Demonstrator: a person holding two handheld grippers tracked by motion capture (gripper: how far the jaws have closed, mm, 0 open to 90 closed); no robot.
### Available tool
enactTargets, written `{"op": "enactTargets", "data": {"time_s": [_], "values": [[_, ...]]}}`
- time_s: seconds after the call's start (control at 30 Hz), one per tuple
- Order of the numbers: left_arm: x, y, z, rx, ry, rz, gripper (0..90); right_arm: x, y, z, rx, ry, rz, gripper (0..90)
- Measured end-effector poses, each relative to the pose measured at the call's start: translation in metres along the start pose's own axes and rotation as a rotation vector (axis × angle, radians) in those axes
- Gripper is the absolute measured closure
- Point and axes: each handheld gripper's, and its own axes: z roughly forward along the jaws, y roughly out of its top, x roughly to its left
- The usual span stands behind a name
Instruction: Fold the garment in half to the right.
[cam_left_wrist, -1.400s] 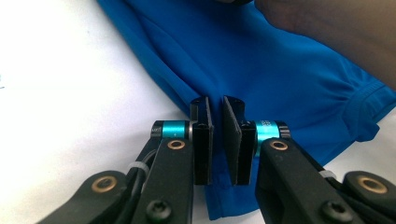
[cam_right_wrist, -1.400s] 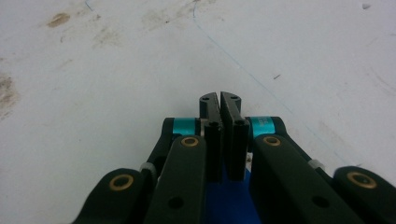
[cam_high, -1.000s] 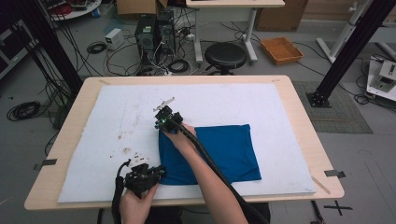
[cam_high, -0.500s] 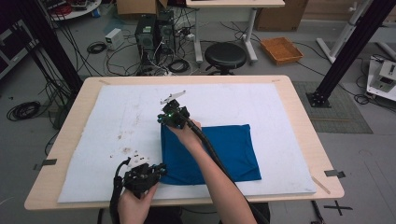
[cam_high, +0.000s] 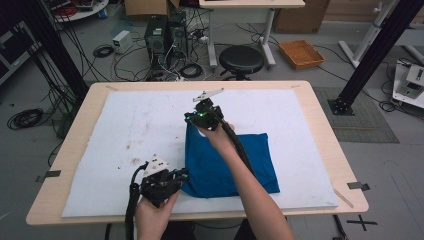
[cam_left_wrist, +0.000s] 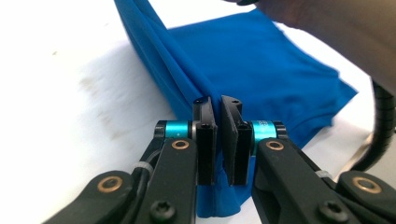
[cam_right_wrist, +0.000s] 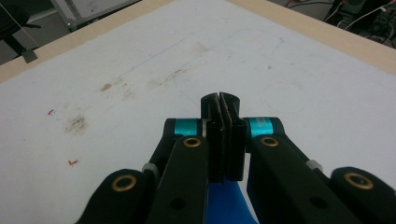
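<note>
We've got the left claw (cam_left_wrist: 218, 135) clenched on the near corner of the blue cloth (cam_high: 235, 162), and the right claw (cam_right_wrist: 222, 140) pinched tight on the far corner, blue fabric showing under its jaws. Both grip the same left edge so that side can lift as one straight line. The cloth lies on the white surface (cam_high: 125, 130), its long axis running left to right, its held edge raised

No readable text, label, brand or number anywhere.
</note>
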Motion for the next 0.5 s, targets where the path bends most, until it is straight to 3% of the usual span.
{"op": "enactTargets", "data": {"time_s": [0.2,0.5], "values": [[-0.02,0.012,0.019,-0.008,-0.063,0.008,84.4,-0.017,-0.003,-0.025,-0.014,-0.006,0.001,89.5],[-0.042,0.021,0.046,-0.01,-0.123,0.015,84.4,-0.036,-0.01,-0.056,-0.025,-0.027,0.002,89.5]]}}
